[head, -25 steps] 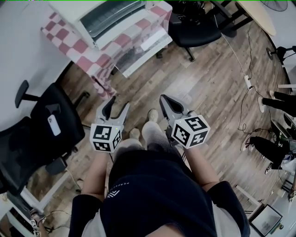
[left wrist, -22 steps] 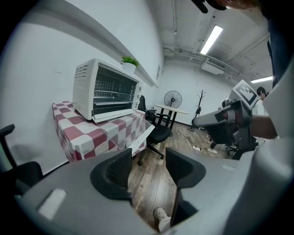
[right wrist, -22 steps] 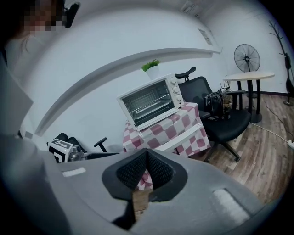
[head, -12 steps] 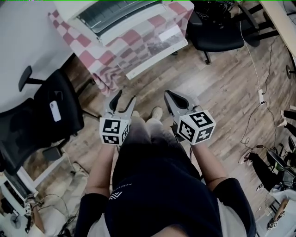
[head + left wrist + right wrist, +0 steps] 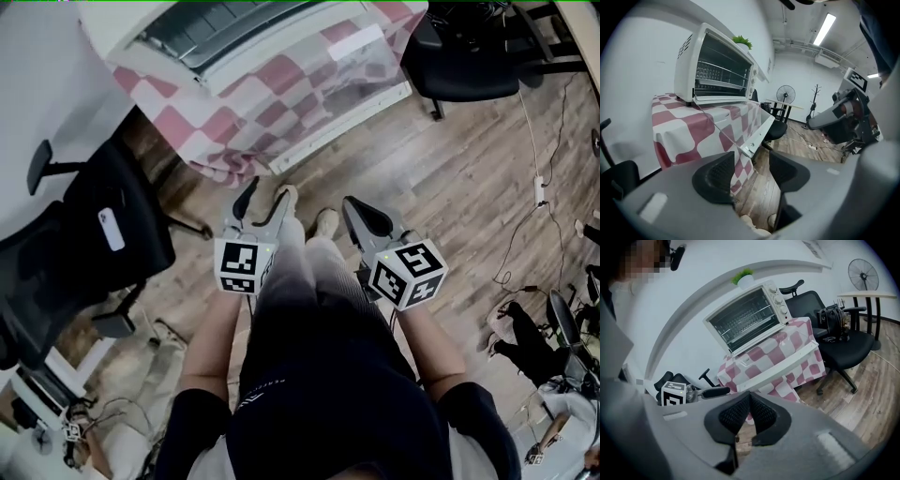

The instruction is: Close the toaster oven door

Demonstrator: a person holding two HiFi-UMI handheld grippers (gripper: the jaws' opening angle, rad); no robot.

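Observation:
The white toaster oven (image 5: 717,70) stands on a red-and-white checked tablecloth (image 5: 675,122). Its glass door (image 5: 736,124) hangs open, level, with the white handle bar (image 5: 759,133) at the near edge. In the right gripper view the oven (image 5: 745,317) and handle bar (image 5: 780,364) show ahead. My left gripper (image 5: 264,195) is held low in front of the table, jaws open and empty, a short way from the handle. To its right, my right gripper (image 5: 361,211) is shut on nothing. The left gripper (image 5: 752,171) looks up at the handle from below.
A black office chair (image 5: 84,253) stands at the left beside the table, another (image 5: 469,66) at the table's right end. The person's legs and shoes (image 5: 323,225) are between the grippers on the wooden floor. Cables (image 5: 539,187) run along the right.
The person has stepped toward the table; oven and cloth sit lower and nearer in the head view. Both grippers have moved forward with the body; their jaws are unchanged.

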